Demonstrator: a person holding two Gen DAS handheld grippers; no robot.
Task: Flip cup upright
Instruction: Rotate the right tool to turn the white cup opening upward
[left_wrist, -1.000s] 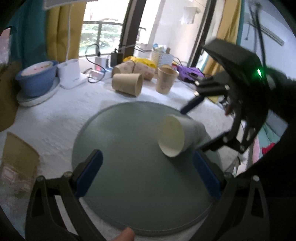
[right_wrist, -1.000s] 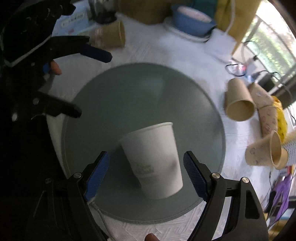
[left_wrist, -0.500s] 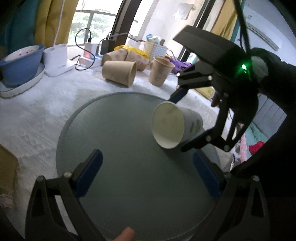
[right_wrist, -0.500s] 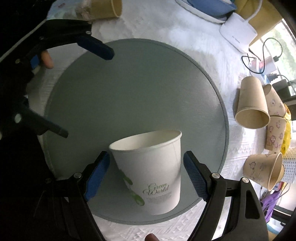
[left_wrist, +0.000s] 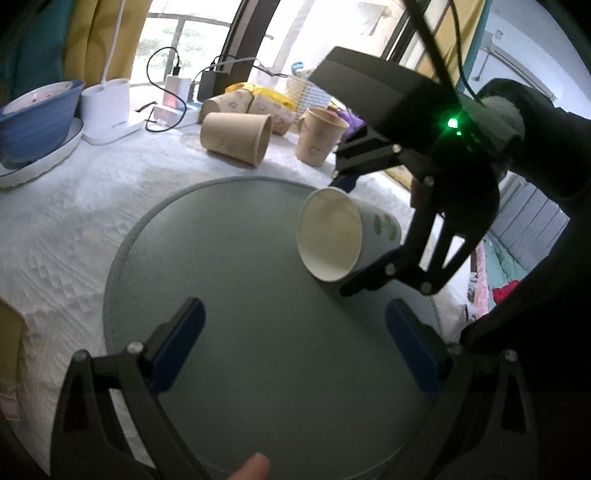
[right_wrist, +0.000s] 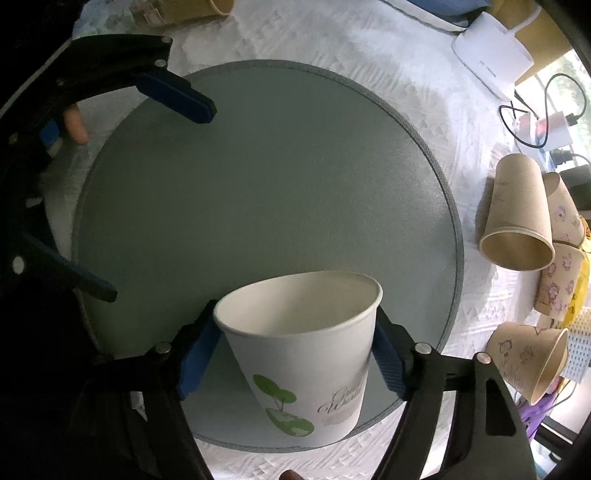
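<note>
A white paper cup (right_wrist: 303, 354) with a green tree print is held in my right gripper (right_wrist: 295, 354), whose blue pads press both sides near the rim. It hangs tilted over the round grey mat (right_wrist: 258, 184), mouth turned toward the left gripper. In the left wrist view the cup (left_wrist: 340, 236) shows its open mouth at the mat's (left_wrist: 240, 295) right side, held in the right gripper (left_wrist: 345, 234). My left gripper (left_wrist: 295, 347) is open and empty over the mat's near edge; it also shows in the right wrist view (right_wrist: 159, 199).
Several brown paper cups (left_wrist: 236, 136) lie and stand behind the mat on the white cloth (left_wrist: 74, 206). A blue bowl on a plate (left_wrist: 33, 118), a white lamp base (left_wrist: 107, 110), chargers and a basket (left_wrist: 306, 92) sit at the back.
The right gripper has closed on the white cup, lifted it off the mat and turned it, so its mouth has swung up from lying on its side. The left gripper stayed open.
</note>
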